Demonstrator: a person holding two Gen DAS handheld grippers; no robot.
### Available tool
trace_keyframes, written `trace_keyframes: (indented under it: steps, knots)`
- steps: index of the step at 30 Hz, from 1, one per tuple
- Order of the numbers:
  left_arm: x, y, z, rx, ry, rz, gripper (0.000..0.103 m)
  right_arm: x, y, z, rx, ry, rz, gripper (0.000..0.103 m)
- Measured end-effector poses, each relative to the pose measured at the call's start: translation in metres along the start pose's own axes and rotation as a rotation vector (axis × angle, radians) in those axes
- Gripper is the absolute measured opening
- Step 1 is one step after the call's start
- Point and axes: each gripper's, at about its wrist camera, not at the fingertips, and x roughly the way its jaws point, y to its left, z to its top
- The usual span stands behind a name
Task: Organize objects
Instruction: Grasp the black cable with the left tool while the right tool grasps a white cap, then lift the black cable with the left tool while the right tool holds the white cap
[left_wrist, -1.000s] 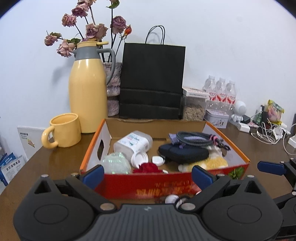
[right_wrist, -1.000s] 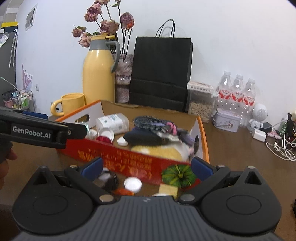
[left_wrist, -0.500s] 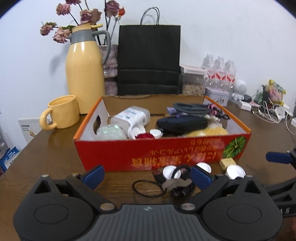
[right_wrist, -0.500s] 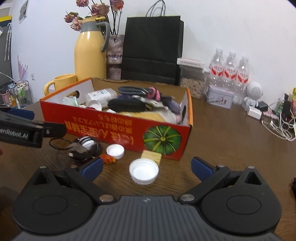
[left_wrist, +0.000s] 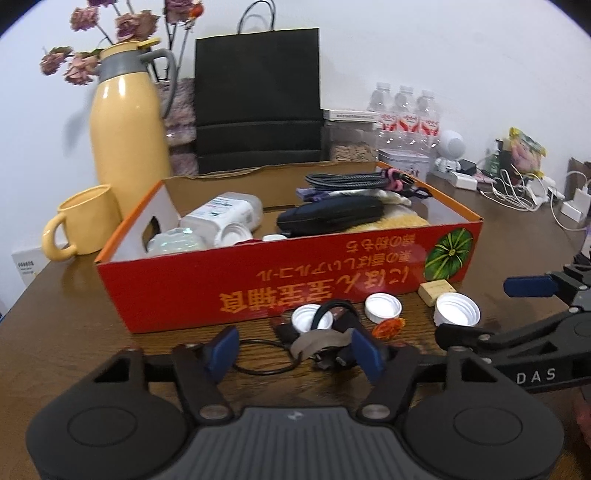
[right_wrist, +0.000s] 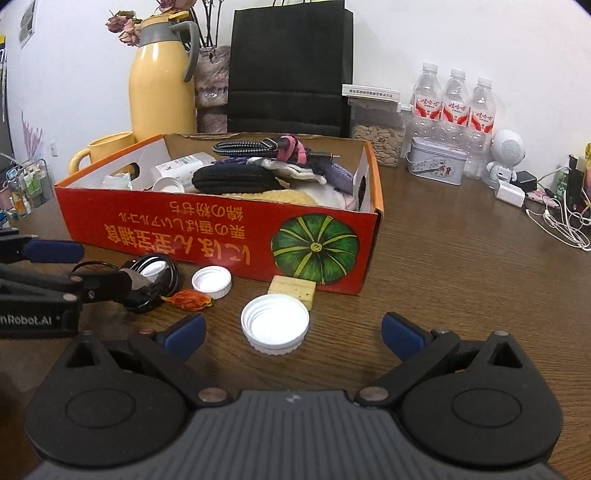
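A red cardboard box (left_wrist: 288, 284) (right_wrist: 207, 225) holds a white bottle (left_wrist: 221, 214), a black case (left_wrist: 328, 218) and cables. In front of it on the wooden table lie a coiled black cable bundle (left_wrist: 325, 339) (right_wrist: 151, 280), several white caps (left_wrist: 458, 310) (right_wrist: 275, 325), an orange scrap (right_wrist: 188, 299) and a tan block (right_wrist: 291, 290). My left gripper (left_wrist: 293, 350) is open, its fingers on either side of the cable bundle. My right gripper (right_wrist: 293, 334) is open around the large white cap, low over the table.
A yellow thermos (left_wrist: 129, 129), yellow mug (left_wrist: 85, 225) and black paper bag (left_wrist: 258, 99) stand behind the box. Water bottles (right_wrist: 454, 107), a tin (right_wrist: 436, 164), a white robot toy (right_wrist: 508, 155) and chargers with cords (right_wrist: 554, 218) sit at the right.
Both grippers have pulled back from the box and dropped toward the table. The loose items in front of the box came into view. The left jaws have narrowed around the cable bundle.
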Motion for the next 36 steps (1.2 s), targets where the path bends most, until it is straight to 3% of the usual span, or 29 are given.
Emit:
trace_keyframes:
  steps: [4, 8, 13, 16, 18, 19, 23, 24, 36]
  knots:
    - [0.009, 0.002, 0.001, -0.023, 0.013, -0.032, 0.05, 0.004, -0.001, 0.001, 0.018, 0.005, -0.006, 0.103]
    - [0.01, 0.004, 0.001, -0.049, 0.013, -0.095, 0.03, 0.004, -0.002, 0.0, 0.024, 0.003, 0.0, 0.103]
    - [0.01, 0.008, -0.002, -0.077, 0.014, -0.141, 0.025, 0.003, -0.001, 0.0, 0.031, -0.004, 0.018, 0.101]
    - [0.009, 0.014, -0.002, -0.111, 0.012, -0.15, 0.014, 0.002, -0.001, 0.0, 0.036, -0.007, 0.026, 0.093]
    - [0.006, 0.018, -0.003, -0.131, 0.004, -0.155, 0.007, 0.001, -0.002, 0.0, 0.042, -0.011, 0.033, 0.083]
    - [0.005, 0.02, -0.003, -0.138, 0.001, -0.151, 0.006, 0.001, -0.002, 0.0, 0.045, -0.014, 0.038, 0.079]
    - [-0.001, 0.024, -0.003, -0.16, -0.018, -0.145, 0.005, 0.0, -0.004, -0.001, 0.054, -0.01, 0.064, 0.045]
    - [-0.003, 0.025, -0.003, -0.163, -0.026, -0.142, 0.005, -0.001, -0.004, -0.002, 0.056, -0.009, 0.071, 0.042]
    - [-0.023, 0.042, -0.005, -0.207, -0.039, -0.114, 0.005, -0.005, -0.003, -0.004, 0.055, -0.029, 0.07, 0.042]
